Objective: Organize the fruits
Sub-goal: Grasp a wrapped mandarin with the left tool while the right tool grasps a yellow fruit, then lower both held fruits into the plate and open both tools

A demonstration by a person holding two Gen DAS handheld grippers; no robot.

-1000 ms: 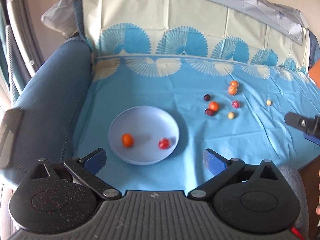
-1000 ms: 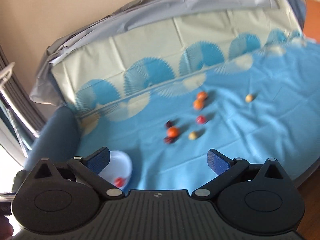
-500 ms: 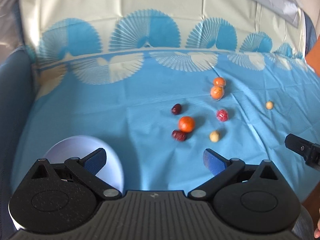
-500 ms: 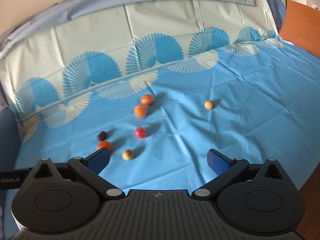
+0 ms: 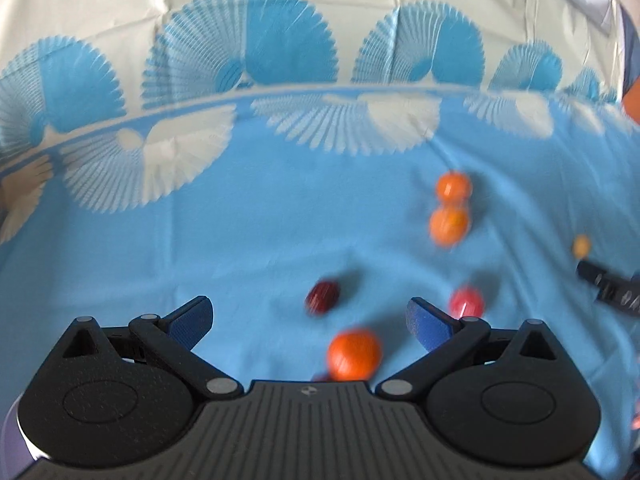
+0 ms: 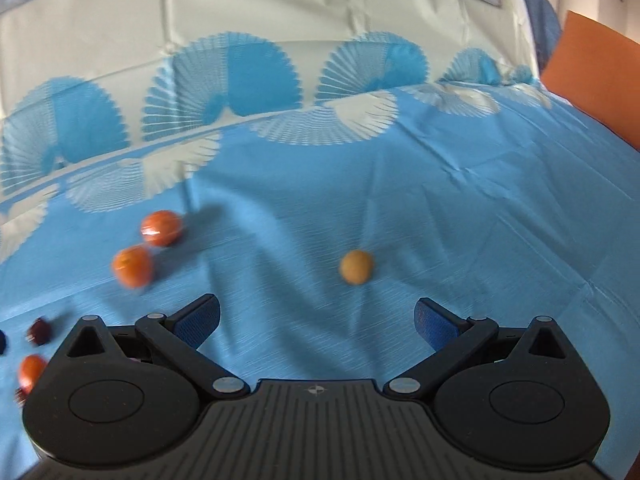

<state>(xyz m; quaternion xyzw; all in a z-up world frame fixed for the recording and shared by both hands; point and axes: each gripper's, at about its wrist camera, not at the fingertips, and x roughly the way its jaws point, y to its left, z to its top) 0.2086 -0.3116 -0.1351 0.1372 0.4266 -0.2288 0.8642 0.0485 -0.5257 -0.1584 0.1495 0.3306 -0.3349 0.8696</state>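
Nearing fruits (image 5: 353,354), bowl mostly gone

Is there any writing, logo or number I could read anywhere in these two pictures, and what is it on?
No readable words or numbers.
Left gripper: only a small round emblem on its grey body, no letters.
Right gripper: the same small emblem, no letters.
The right gripper's black edge seen from the left camera: faint pale marks, too blurred to read.
Blue tablecloth: fan patterns only, no text.
The fruits carry no labels.
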